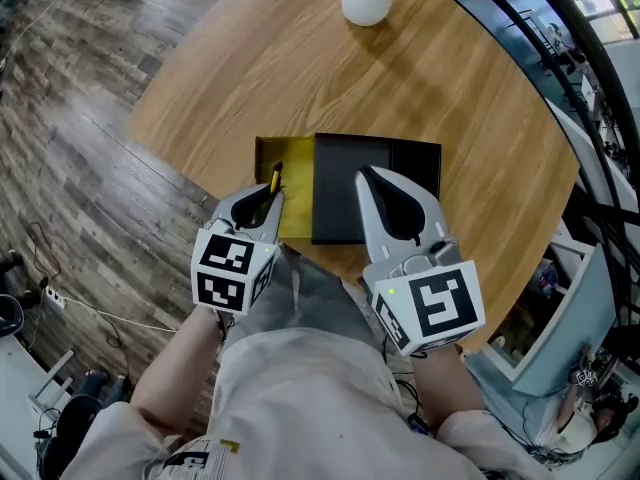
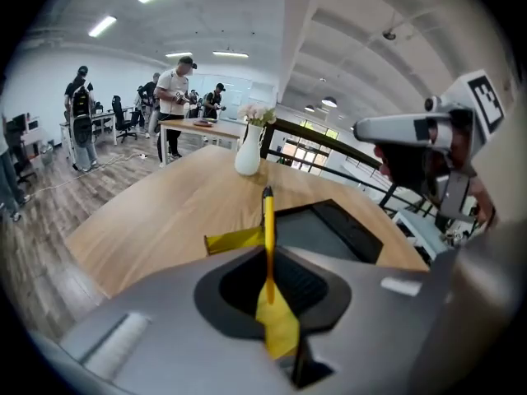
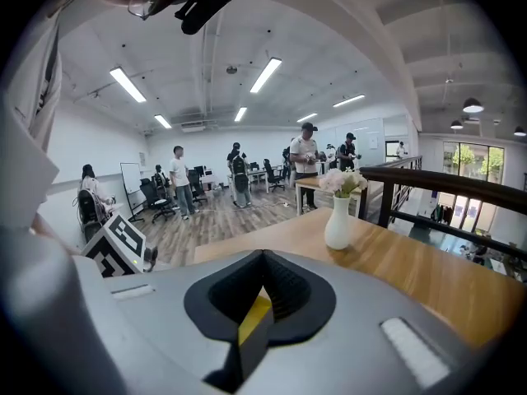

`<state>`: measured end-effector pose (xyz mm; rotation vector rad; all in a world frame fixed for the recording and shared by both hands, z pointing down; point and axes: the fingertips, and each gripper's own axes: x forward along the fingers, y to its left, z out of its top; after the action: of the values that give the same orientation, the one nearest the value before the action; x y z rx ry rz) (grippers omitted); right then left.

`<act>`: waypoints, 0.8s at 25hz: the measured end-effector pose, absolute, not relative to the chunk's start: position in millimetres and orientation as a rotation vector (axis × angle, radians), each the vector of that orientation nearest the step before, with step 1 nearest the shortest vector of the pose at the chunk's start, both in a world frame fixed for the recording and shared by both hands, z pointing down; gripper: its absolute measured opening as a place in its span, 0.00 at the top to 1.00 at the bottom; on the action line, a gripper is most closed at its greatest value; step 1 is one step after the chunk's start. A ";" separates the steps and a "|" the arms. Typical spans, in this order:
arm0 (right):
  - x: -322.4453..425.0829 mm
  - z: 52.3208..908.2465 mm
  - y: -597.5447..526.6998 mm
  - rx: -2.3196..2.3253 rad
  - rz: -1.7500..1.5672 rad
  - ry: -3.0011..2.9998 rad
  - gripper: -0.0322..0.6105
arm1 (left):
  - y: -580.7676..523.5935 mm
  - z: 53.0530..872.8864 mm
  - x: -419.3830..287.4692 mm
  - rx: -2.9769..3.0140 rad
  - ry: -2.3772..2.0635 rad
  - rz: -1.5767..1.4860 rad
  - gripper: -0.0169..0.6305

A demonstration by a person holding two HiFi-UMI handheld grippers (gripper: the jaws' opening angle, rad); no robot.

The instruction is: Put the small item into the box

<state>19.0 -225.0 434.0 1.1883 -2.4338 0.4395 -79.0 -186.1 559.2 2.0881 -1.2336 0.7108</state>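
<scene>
Overhead, the head view lays out what neither gripper view gives whole: the left gripper (image 1: pixel 270 196) at the lower-middle of the frame, closed on a thin yellow pen (image 1: pixel 276 178) whose black tip lies over the left part of an open yellow box (image 1: pixel 296 210). A black tray (image 1: pixel 400 168) sits touching the box's right side, and the right gripper (image 1: pixel 370 182) points over that tray; whether it touches cannot be told from there. The left gripper view confirms the hold, the pen pinched between the jaws and standing up from them, box and tray just beyond. The right gripper view shows its jaws pressed together, only a yellow strip showing at the seam, and looks past the table rather than at the box.

Counted: two grippers, one pen, one yellow box, one black tray, one white vase (image 3: pixel 338 220) with pale flowers (image 3: pixel 342 181) at the table's far edge.

Everything rests on a round wooden table (image 1: pixel 300 58) over a grey plank floor (image 1: pixel 70 118). Both gripper views open onto a large office with ceiling strip lights (image 3: pixel 268 74), desks, chairs and several people standing well apart from the table; a dark railing (image 3: pixel 428 175) runs along the right of the frame
</scene>
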 end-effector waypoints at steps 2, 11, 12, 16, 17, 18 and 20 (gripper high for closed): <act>19.6 443.0 -228.6 1.180 0.441 -2.420 0.95 | -187.8 572.9 -76.4 2.069 -1.215 0.728 0.94; 24.6 469.3 -243.1 1.165 0.470 -2.384 0.95 | -194.5 611.4 -72.8 1.953 -1.193 0.822 0.94; 25.2 471.7 -244.3 1.163 0.476 -2.381 0.95 | -194.7 614.2 -72.3 1.947 -1.185 0.833 0.94; 24.6 480.9 -251.1 1.160 0.494 -2.375 0.95 | -196.5 624.9 -69.8 1.928 -1.151 0.854 0.94; 24.5 482.5 -252.8 1.158 0.500 -2.374 0.95 | -196.3 627.5 -68.9 1.918 -1.144 0.855 0.94; 24.5 483.4 -254.3 1.157 0.505 -2.373 0.95 | -195.7 630.1 -67.7 1.905 -1.138 0.853 0.94; 24.9 483.9 -257.2 1.157 0.516 -2.373 0.95 | -193.0 636.0 -65.1 1.870 -1.124 0.843 0.94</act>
<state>24.9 -257.2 483.9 1.1575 -2.3729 0.5157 -65.1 -193.0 636.0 1.8697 -1.1238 0.8428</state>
